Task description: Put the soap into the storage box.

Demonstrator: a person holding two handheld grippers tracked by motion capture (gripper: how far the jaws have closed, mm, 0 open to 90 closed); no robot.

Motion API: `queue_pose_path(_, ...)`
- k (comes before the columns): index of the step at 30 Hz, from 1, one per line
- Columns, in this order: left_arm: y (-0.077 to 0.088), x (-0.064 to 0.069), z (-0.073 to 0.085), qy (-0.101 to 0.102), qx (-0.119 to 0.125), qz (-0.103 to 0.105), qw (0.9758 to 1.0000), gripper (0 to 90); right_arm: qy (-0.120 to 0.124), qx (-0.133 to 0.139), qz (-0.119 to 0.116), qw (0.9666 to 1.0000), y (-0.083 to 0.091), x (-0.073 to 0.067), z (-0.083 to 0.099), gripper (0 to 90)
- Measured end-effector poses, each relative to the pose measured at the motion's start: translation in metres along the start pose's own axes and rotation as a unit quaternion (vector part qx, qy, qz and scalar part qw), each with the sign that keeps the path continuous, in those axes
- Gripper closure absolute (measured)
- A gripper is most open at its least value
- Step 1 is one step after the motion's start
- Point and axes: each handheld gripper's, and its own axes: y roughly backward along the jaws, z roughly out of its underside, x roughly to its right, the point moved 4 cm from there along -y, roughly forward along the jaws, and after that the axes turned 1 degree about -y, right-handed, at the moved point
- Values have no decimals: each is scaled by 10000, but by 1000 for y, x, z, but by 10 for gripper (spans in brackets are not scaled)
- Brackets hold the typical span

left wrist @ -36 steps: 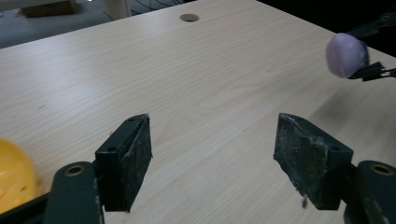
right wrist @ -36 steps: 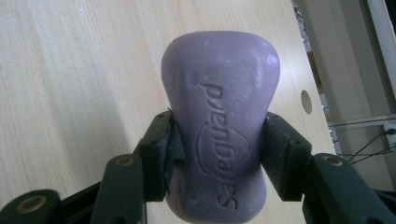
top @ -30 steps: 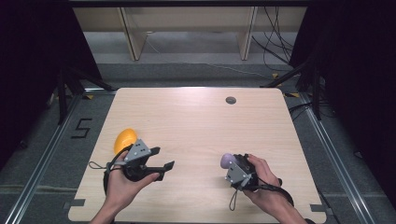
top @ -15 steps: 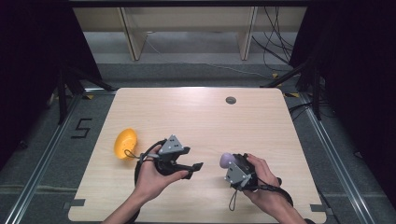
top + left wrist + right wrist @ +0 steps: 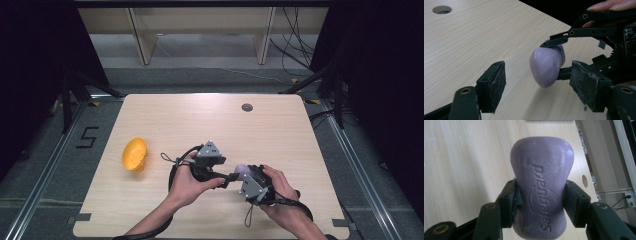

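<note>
Left tool point(image 5: 231, 176) has moved right to the gripped soap point(image 5: 242, 170).

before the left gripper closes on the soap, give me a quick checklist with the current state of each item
1. Right gripper shut on the purple soap bar: ok.
2. Left gripper open wide enough for the bar: ok.
3. Bar between the left jaws: not ok, it sits ahead of them.
4. Free end of the bar exposed for a second grip: ok.
5. Bar lifted off the table: cannot tell.
6. Orange bowl out of the way: ok.
</note>
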Motion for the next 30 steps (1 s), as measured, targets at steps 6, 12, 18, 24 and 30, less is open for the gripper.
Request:
queue_pose_path(6, -11, 1, -1, 153, -98, 112, 9998, 311, -16, 46, 30, 10000, 0, -1, -1, 502)
queue_pose_path(12, -19, -1, -2, 291, -127, 237, 9992, 345, 4, 69, 45, 10000, 0, -1, -3, 502)
queue_pose_path(18, -24, -2, -2, 384, -140, 321, 9986, 395, -3, 117, 67, 9999, 1, -1, -4, 502)
queue_pose_path(24, -25, -5, -2, 413, -147, 397, 9983, 433, 58, 147, 77, 9998, 2, 0, -5, 502)
queue_pose_path(30, -27, -5, -1, 456, -222, 440, 9977, 455, -28, 130, 58, 9999, 2, -2, -5, 502)
